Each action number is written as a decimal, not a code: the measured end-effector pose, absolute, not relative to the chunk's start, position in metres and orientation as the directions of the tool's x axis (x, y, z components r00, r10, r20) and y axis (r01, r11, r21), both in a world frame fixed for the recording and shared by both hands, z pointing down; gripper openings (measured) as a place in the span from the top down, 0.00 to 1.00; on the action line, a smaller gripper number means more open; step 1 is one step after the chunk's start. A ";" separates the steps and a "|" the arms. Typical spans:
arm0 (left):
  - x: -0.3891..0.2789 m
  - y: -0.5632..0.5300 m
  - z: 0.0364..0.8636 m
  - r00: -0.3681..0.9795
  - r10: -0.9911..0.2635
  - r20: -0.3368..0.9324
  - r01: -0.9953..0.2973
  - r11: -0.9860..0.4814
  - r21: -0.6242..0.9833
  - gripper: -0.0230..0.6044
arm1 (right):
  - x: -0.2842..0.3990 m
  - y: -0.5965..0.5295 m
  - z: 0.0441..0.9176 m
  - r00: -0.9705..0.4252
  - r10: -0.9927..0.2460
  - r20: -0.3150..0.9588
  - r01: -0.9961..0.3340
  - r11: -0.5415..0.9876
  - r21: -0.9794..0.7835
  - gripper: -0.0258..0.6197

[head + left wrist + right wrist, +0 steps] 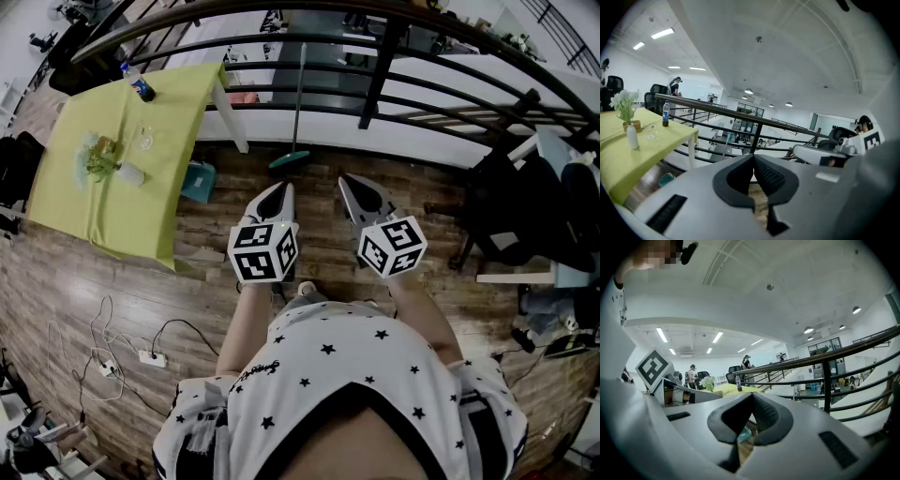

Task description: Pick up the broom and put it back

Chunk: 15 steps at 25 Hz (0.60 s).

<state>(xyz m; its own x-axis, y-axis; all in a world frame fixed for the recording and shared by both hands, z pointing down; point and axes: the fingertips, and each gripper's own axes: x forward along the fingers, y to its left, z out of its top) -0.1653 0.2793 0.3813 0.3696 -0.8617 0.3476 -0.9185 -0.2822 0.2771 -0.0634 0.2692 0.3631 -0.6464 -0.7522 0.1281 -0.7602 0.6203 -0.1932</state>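
Observation:
The broom (299, 103) leans upright against the black railing (380, 75) ahead of me, its teal head (290, 160) resting on the wooden floor. Both grippers are held side by side in front of my body, well short of the broom. My left gripper (285, 188) is shut with nothing between its jaws, and its tips (753, 157) meet. My right gripper (347, 180) is also shut and empty, its tips (751, 395) pointing toward the railing. The left gripper view shows the broom's thin handle (726, 143) faintly against the rails.
A table with a yellow-green cloth (122, 211) stands at the left, bearing a bottle (141, 89) and a vase of flowers (105, 164). A teal bin (199, 180) sits under its corner. Dark chairs (525, 220) crowd the right. A power strip (151, 357) with cables lies on the floor.

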 end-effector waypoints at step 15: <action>-0.157 0.295 0.370 0.383 -0.868 0.317 -0.913 -0.304 0.271 0.94 | -0.066 0.292 0.360 -0.656 -0.748 0.103 -0.750 0.631 -0.196 0.97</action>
<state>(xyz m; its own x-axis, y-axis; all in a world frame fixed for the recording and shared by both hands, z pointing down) -0.1571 0.2955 0.3696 0.3826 -0.8680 0.3166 -0.9134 -0.3038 0.2710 -0.0664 0.2920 0.3599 -0.6559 -0.7477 0.1034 -0.7504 0.6313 -0.1957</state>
